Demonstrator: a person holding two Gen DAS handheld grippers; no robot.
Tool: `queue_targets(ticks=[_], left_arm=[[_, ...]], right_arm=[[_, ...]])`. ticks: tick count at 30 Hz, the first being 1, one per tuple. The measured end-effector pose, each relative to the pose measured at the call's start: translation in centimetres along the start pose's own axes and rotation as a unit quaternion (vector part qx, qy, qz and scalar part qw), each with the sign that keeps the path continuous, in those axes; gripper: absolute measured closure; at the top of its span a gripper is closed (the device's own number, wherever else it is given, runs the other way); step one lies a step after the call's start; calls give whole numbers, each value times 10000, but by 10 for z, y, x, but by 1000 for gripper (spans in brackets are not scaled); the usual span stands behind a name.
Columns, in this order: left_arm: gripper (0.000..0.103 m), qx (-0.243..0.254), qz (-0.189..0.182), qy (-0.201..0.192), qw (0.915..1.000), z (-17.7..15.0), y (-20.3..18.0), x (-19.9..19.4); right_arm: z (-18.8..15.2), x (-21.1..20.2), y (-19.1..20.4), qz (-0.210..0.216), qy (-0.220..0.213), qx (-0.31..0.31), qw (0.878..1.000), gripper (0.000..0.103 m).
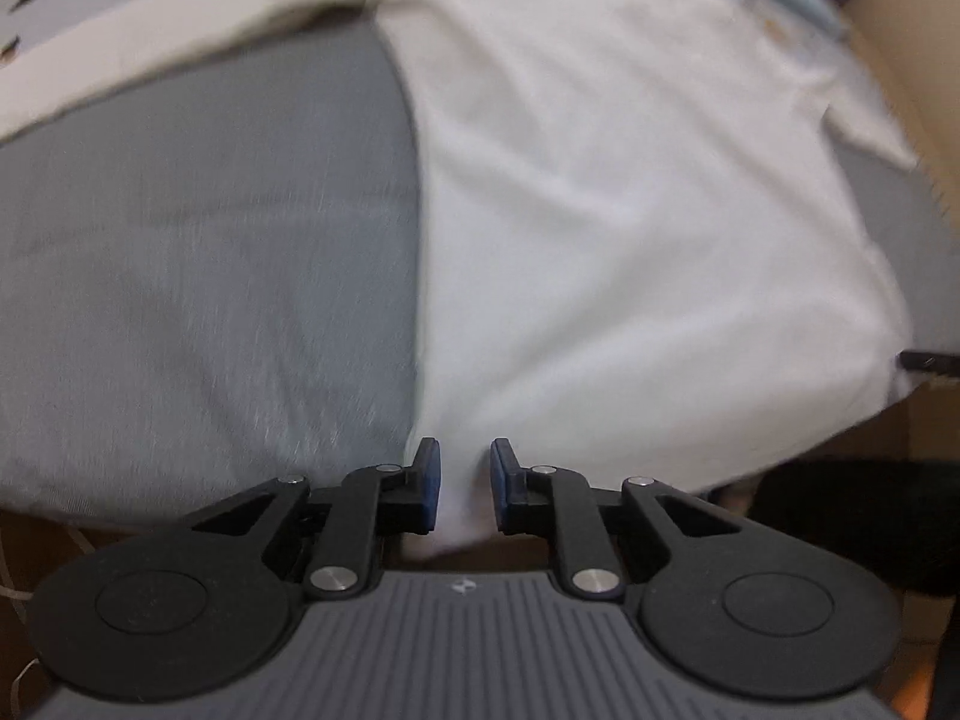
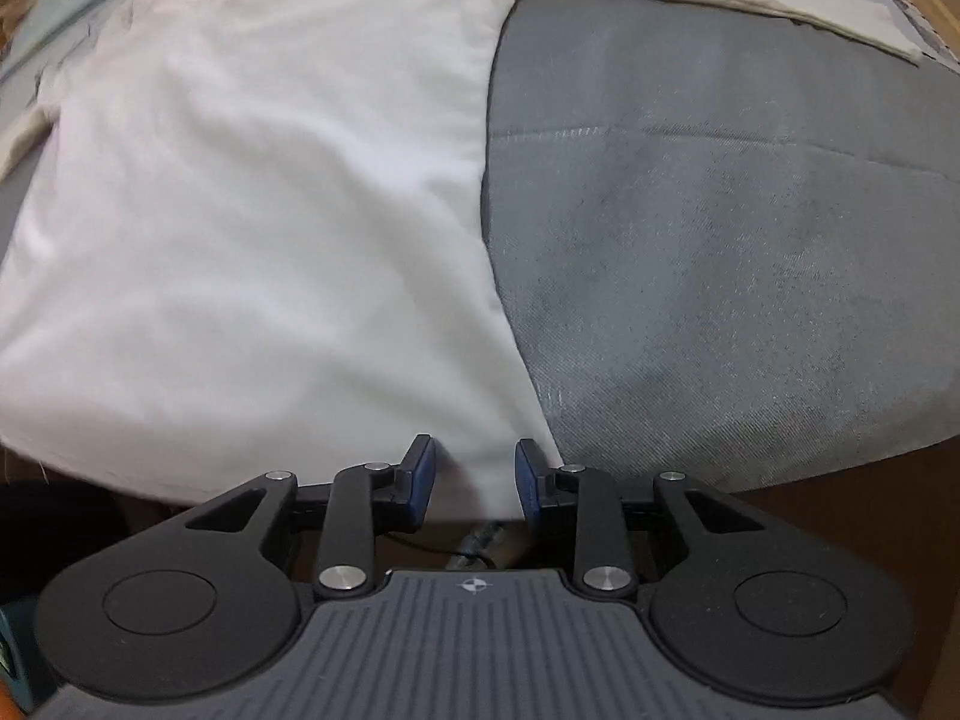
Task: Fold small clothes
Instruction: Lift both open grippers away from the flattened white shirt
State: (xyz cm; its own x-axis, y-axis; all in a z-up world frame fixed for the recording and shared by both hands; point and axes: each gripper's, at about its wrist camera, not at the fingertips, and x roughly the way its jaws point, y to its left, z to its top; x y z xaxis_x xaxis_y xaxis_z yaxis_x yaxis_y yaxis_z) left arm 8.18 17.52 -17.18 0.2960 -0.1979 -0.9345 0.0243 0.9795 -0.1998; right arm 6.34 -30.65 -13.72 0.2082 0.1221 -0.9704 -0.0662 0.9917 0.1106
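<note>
Two tools sit at the near hem corners of a white garment spread on a grey surface.

Left tool (image 1: 465,489): jaws a little apart, the white garment (image 1: 630,180) bunched between them, though I cannot tell if the pads press it; the cloth runs away toward 12 and 1 o'clock. Right tool (image 2: 474,483): jaws spread, cloth loose between them, the garment stretching toward 11 o'clock over the grey surface (image 2: 720,240). Its long axis runs away from both tools, so a fold would likely carry the hem forward.
</note>
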Motion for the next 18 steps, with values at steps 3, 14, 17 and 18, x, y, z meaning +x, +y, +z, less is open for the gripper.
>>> queue_targets(ticks=[3,14,17,18], left_arm=[[82,36,93,229,9997,0,0,9],[76,-237,327,-665,9970,11,7,-17],[69,-394,446,-1119,9919,19,5,-29],[65,-412,474,-1236,9903,25,-1,-33]], right_arm=[[2,-10,-3,109,-269,100,9995,71],[15,-61,0,-356,-1498,314,9876,71],[32,-90,-1,-380,-2071,246,9773,71],[43,-93,-2,-353,-2286,173,9727,71]])
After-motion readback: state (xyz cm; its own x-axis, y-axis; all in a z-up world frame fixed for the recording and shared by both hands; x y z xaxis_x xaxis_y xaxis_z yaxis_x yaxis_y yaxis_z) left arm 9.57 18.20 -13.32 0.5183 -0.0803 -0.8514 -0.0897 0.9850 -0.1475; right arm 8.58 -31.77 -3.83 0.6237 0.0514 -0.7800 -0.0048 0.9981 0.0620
